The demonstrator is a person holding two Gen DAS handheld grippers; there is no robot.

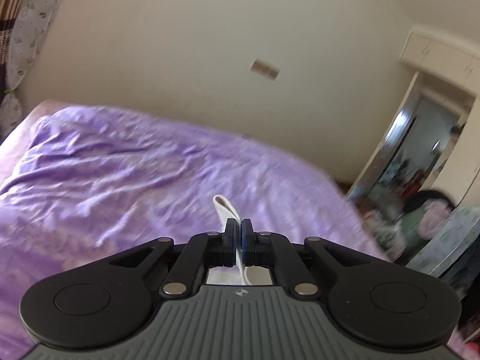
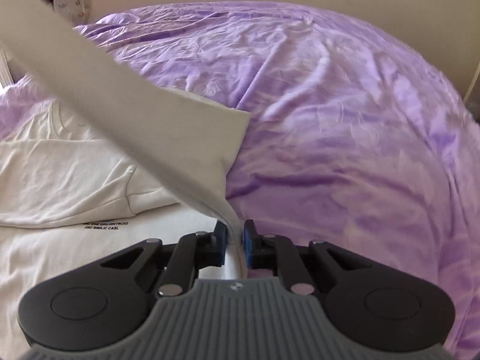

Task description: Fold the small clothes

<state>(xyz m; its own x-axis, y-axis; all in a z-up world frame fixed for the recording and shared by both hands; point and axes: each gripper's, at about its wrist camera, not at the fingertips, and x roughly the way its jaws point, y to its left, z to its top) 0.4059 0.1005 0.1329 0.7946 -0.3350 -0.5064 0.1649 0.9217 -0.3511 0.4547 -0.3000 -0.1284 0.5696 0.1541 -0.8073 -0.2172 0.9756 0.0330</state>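
A white T-shirt (image 2: pixel 60 162) with small black print (image 2: pixel 105 225) lies on the purple bed sheet (image 2: pixel 330 120) at the left of the right wrist view. One edge of it (image 2: pixel 135 105) is lifted and runs taut from the upper left down into my right gripper (image 2: pixel 235 235), which is shut on the fabric just above the sheet. In the left wrist view my left gripper (image 1: pixel 239 231) is shut on a thin white fold of the shirt (image 1: pixel 225 207) and is held high over the sheet (image 1: pixel 120 165). The rest of the shirt is hidden there.
The bed stands against a cream wall (image 1: pixel 210 30). A patterned pillow (image 1: pixel 27 36) leans at the head end. A mirrored wardrobe (image 1: pixel 420 150) and cluttered things (image 1: pixel 426 219) stand beyond the bed's right edge. Wrinkled sheet spreads far and right of the shirt.
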